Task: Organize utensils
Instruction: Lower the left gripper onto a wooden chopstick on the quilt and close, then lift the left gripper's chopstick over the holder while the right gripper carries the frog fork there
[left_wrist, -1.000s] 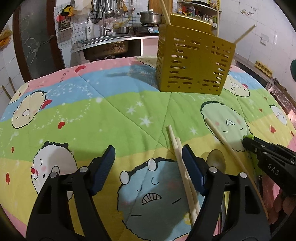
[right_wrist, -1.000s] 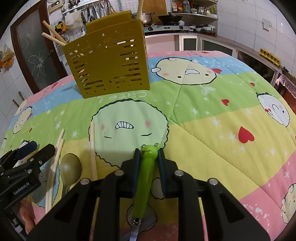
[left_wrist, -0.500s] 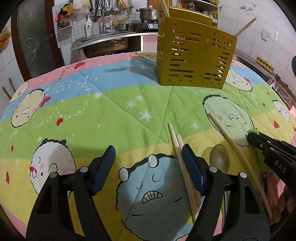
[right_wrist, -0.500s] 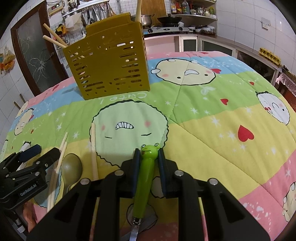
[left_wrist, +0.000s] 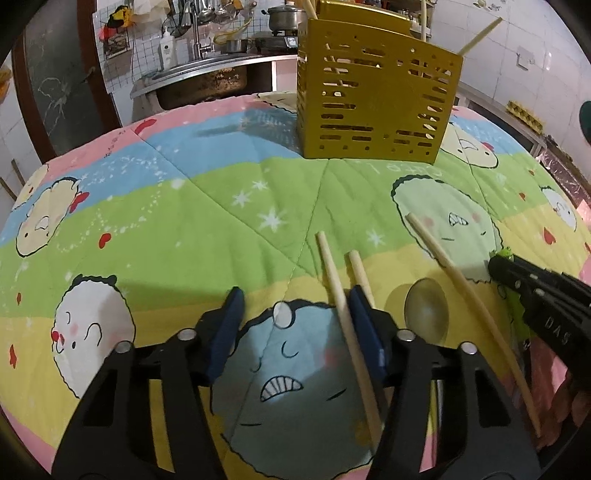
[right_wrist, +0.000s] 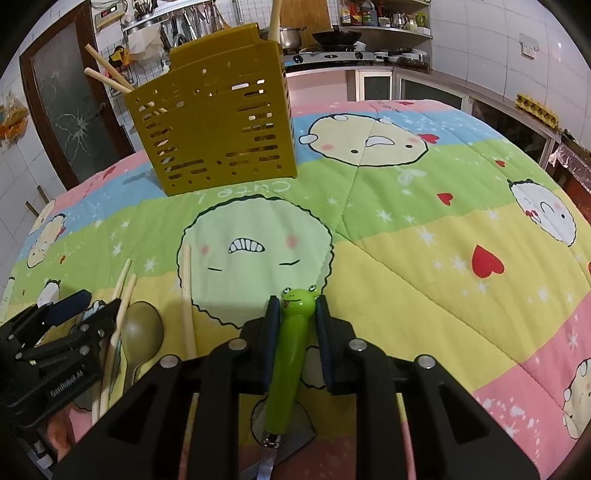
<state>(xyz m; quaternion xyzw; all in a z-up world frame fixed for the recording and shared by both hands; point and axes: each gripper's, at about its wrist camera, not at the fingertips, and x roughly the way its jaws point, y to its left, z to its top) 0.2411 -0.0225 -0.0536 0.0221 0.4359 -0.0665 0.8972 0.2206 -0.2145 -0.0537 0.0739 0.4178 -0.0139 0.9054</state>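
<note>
A yellow slotted utensil holder stands at the far side of the quilt, with chopsticks sticking out of it. My left gripper hangs low over the quilt, its jaws closing. One chopstick lies between them close to the right finger, and no pad presses on it. A second chopstick runs under that finger. To the right lie a brownish spoon and a third chopstick. My right gripper is shut on a green frog-handled utensil.
A cartoon quilt covers the table and falls away at the edges. Behind it are a sink counter, a stove with pots and a dark door. A hand shows under the left gripper.
The left gripper's jaws have narrowed, and the chopstick now lies just inside the right finger. The right gripper and the frog utensil have not moved.
</note>
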